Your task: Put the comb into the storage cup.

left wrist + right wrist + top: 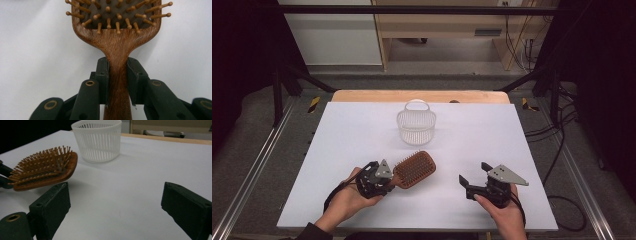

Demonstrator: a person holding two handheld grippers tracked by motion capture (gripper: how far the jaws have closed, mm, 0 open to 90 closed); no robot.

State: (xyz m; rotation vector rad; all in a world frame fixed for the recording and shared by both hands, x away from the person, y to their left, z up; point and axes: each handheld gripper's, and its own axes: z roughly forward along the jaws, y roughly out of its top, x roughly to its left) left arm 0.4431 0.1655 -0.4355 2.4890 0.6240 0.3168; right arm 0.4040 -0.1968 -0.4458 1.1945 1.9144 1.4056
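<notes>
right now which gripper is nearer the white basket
Left. The left gripper sits below and left of the white basket, clamped on the hairbrush; the right gripper is lower right, farther off.

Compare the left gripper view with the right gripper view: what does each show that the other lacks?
Left gripper view: the left tool shut on the wooden hairbrush's handle, seen close up, bristles pointing at the camera. Right gripper view: the right tool with jaws wide apart and nothing between them, and the white slatted basket beyond the brush. Shared: the hairbrush and the white table.
</notes>
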